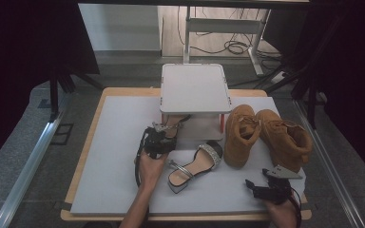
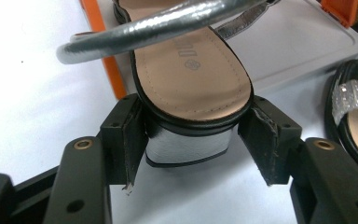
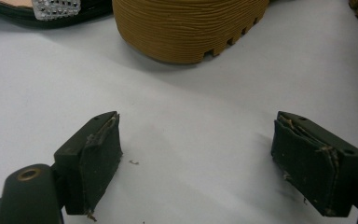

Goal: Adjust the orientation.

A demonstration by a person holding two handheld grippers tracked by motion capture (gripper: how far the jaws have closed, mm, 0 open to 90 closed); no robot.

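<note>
The left tongs (image 2: 193, 154) sit at the heel end of a silver sandal (image 2: 191, 70), whose block heel stands between the two pads. The left pad looks to touch the heel's side, while on the right I cannot tell whether there is contact, so I would call this a grip about to land rather than one made; the jaws are part closed around it. That sandal lies just ahead of the left tongs, at the foot of a small grey two-level rack (image 1: 196, 88) with orange posts, and its toe seems to reach onto the rack's lower tray. The second sandal (image 1: 195, 166) lies on the white tabletop (image 1: 114, 156) to the right of the left tongs, untouched. The right tongs (image 3: 196, 158) rest low with jaws well apart and nothing between them, a pair of tan boots (image 1: 266, 135) just beyond their tips. My guess is shoes are going onto the rack: none sits clearly placed yet, so nearly everything is left.
</note>
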